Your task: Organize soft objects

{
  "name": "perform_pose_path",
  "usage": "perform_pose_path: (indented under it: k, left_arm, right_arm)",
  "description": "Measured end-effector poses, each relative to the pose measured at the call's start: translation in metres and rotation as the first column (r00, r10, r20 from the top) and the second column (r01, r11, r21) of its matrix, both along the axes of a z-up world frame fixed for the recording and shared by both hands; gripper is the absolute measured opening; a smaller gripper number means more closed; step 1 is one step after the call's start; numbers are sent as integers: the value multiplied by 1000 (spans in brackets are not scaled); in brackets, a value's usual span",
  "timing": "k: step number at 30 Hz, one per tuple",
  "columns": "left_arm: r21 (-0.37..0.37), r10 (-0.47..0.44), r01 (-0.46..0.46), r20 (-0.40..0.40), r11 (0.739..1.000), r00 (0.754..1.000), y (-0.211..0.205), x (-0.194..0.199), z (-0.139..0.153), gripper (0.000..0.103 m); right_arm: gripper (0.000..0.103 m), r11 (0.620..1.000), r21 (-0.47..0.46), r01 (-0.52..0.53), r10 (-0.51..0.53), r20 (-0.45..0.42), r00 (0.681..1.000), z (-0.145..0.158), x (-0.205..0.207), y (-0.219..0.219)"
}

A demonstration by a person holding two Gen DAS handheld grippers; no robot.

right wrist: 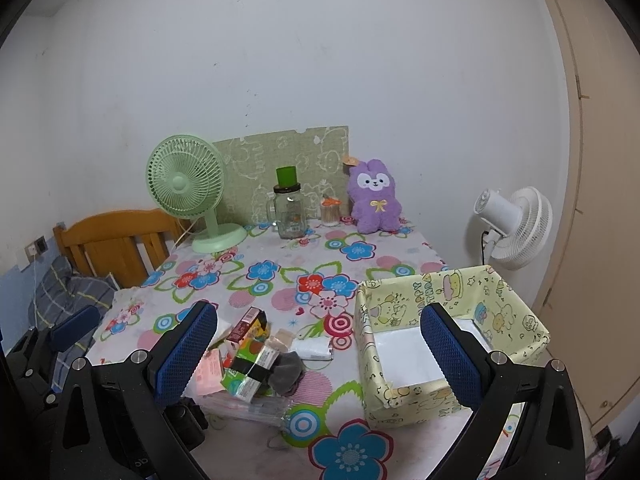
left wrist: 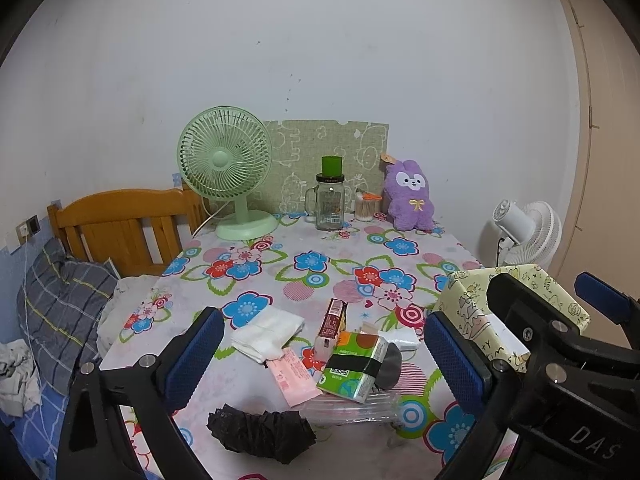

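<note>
On counter, near edge: soft pile w/ folded white cloth [left wrist: 267, 332], black crumpled cloth [left wrist: 260, 432], tissue pack [left wrist: 354, 366]. Yellow box [right wrist: 448, 344] beside pile, to the right, empty. Left tongs [left wrist: 320, 356] & right tongs [right wrist: 320, 354] both gaping, holding nothing. Advice: pinch cloth mid-fold, lift clear, lower inside box wall.

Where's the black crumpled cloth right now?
In the left wrist view, the black crumpled cloth lies at the table's near edge, between the open left gripper fingers, just in front of the pink packet.
</note>
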State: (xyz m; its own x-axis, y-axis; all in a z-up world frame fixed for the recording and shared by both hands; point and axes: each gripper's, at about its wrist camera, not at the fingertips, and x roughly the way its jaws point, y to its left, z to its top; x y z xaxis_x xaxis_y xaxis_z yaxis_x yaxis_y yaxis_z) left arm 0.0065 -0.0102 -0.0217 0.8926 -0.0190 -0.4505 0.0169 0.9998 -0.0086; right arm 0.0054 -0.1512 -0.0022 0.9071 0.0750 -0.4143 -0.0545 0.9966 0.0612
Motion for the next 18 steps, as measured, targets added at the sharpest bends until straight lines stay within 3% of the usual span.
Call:
perform_pose_path:
  k: [18]
  left_arm:
    - [-10,-1,1,4,1000,1000,1,0,3,101]
  right_arm:
    - [103,1000,0,-8,8,17,1000,2,-2,0]
